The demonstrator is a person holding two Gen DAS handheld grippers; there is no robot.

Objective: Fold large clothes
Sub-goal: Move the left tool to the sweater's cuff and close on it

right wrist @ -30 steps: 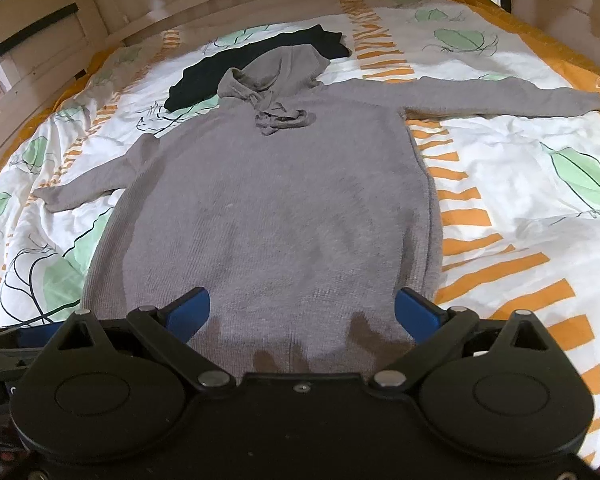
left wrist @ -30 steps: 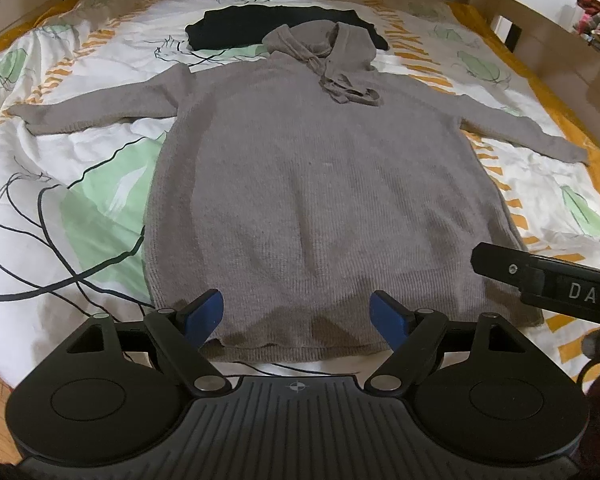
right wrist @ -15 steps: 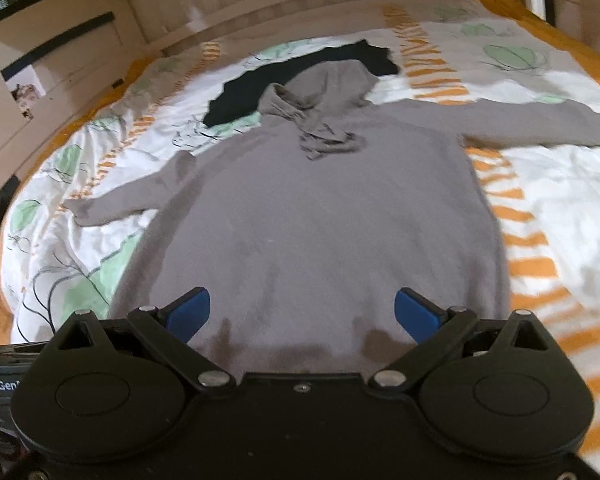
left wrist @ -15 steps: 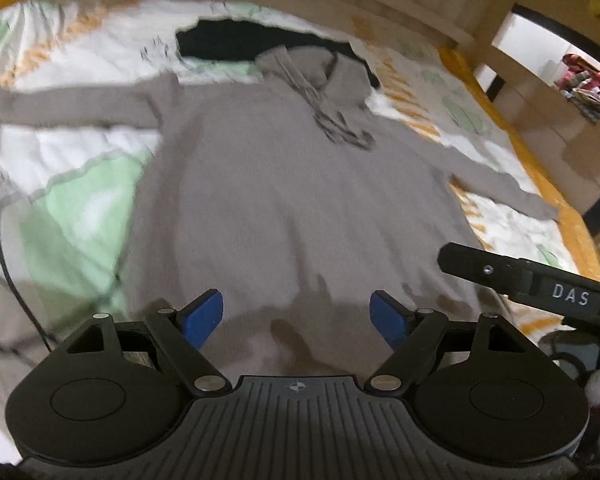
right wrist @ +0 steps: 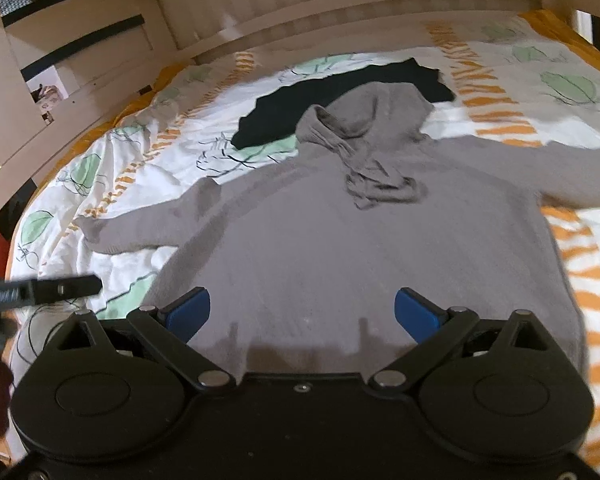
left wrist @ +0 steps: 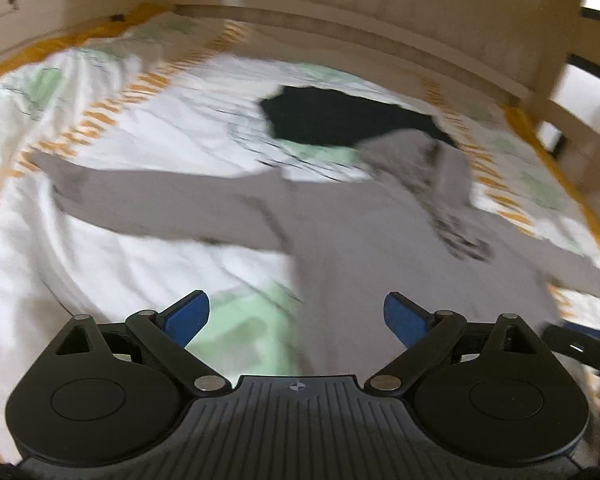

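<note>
A large grey hooded sweater (right wrist: 360, 248) lies flat on the bed, front up, sleeves spread out to both sides. It also shows in the left wrist view (left wrist: 380, 248), blurred, with its left sleeve (left wrist: 160, 204) stretched across the sheet. My left gripper (left wrist: 296, 316) is open and empty, above the sweater's left side edge. My right gripper (right wrist: 302, 312) is open and empty, above the lower body of the sweater. The left gripper's body (right wrist: 40, 290) shows at the left of the right wrist view.
A black garment (right wrist: 332, 100) lies on the bed behind the hood, also in the left wrist view (left wrist: 340, 120). The bedsheet (right wrist: 148, 160) is white with green leaves and orange stripes. A wooden bed rail (right wrist: 340, 4) runs along the far side.
Both grippers have moved forward over the sweater. The left wrist view has swung left toward the left sleeve. Both grippers stay open.
</note>
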